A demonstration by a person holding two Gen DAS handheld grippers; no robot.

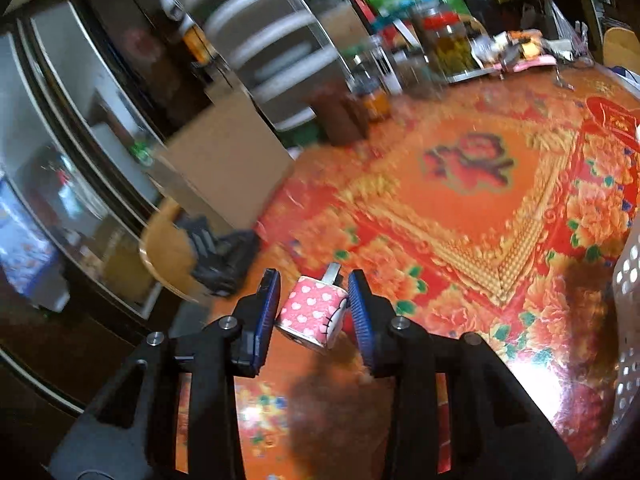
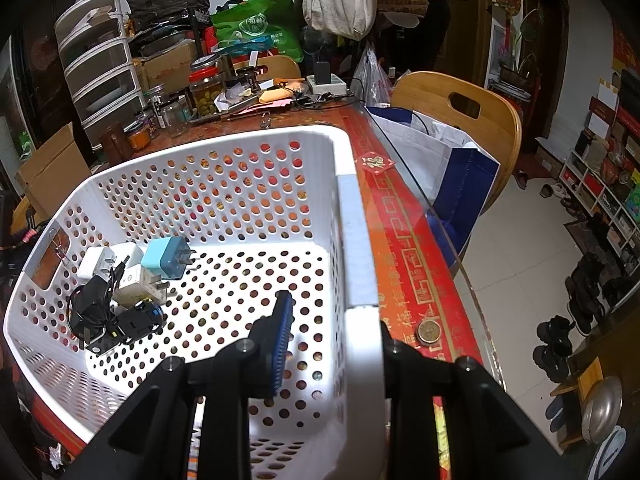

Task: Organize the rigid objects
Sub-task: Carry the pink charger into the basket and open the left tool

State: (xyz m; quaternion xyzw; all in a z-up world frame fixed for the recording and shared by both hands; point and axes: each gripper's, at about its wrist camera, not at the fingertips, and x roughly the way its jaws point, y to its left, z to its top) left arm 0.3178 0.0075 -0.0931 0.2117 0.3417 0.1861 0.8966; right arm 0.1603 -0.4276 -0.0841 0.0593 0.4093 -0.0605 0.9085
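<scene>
My left gripper (image 1: 314, 312) is shut on a pink charger plug with white hearts (image 1: 312, 314), its metal prongs pointing away, held above the red floral tablecloth (image 1: 472, 208). My right gripper (image 2: 332, 340) straddles the right wall of the white perforated basket (image 2: 352, 240), left finger inside, right finger hidden behind the rim; it looks closed on the wall. Inside the basket lie a light-blue charger (image 2: 166, 258), white chargers (image 2: 120, 272) and a black charger with cable (image 2: 108, 316). The basket's edge shows in the left wrist view (image 1: 628, 304).
Jars (image 2: 204, 88), a drawer tower (image 2: 100, 64), cardboard boxes (image 1: 224, 160) and clutter crowd the table's far side. A coin (image 2: 429, 331) lies by the table's right edge. A wooden chair (image 2: 460, 116) with a blue-white bag (image 2: 440, 160) stands beyond that edge.
</scene>
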